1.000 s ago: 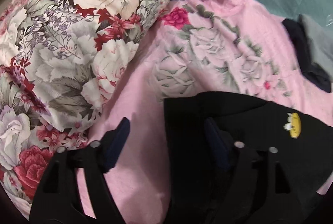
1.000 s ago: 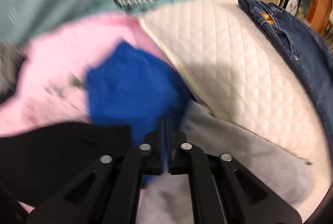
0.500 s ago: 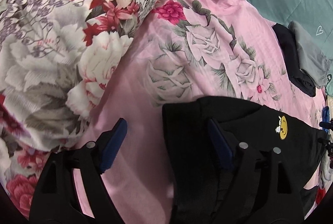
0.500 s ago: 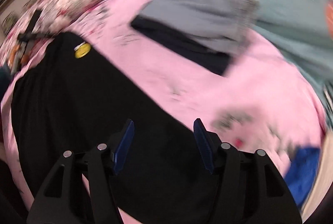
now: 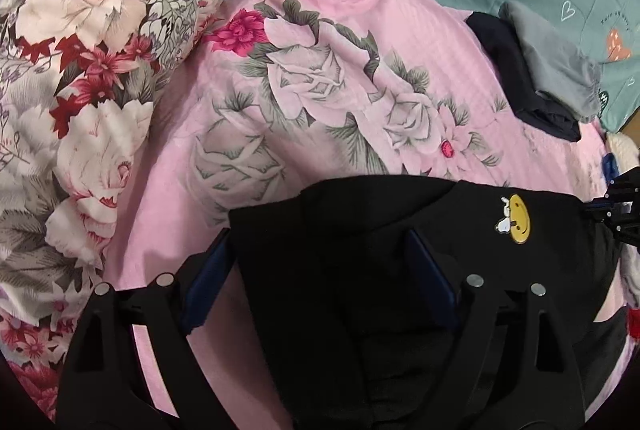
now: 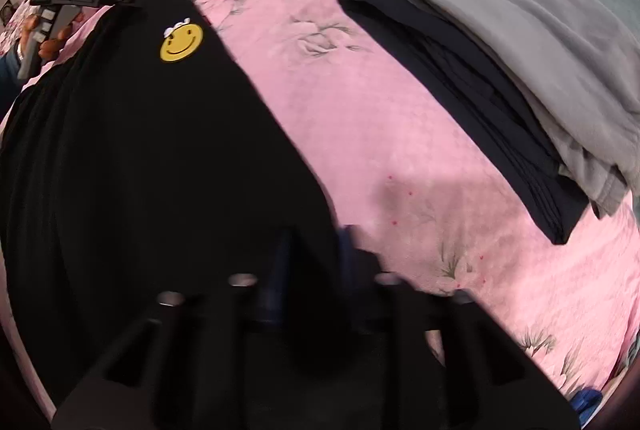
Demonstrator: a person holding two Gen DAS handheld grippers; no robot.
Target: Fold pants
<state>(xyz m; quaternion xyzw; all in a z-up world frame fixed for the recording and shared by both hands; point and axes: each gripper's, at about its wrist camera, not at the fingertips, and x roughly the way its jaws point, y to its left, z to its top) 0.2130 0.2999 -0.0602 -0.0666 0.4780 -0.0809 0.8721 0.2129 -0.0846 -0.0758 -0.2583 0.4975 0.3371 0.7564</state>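
Two claws on my black pants (image 5: 360, 230): left gripper (image 5: 320, 266) spread wide over a corner, right gripper (image 6: 312, 242) too blurry to call

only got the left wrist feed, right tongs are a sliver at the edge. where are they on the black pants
observer: in the right wrist view the right tongs straddle the edge of the black pants with the yellow smiley patch, beside the pink floral bedsheet.
operator: clamped yet
observer: too blurred to tell; the fingers look close together.
operator: folded pile clear of it
observer: yes, the grey folded garment lies on the dark navy folded one, apart from the pants.
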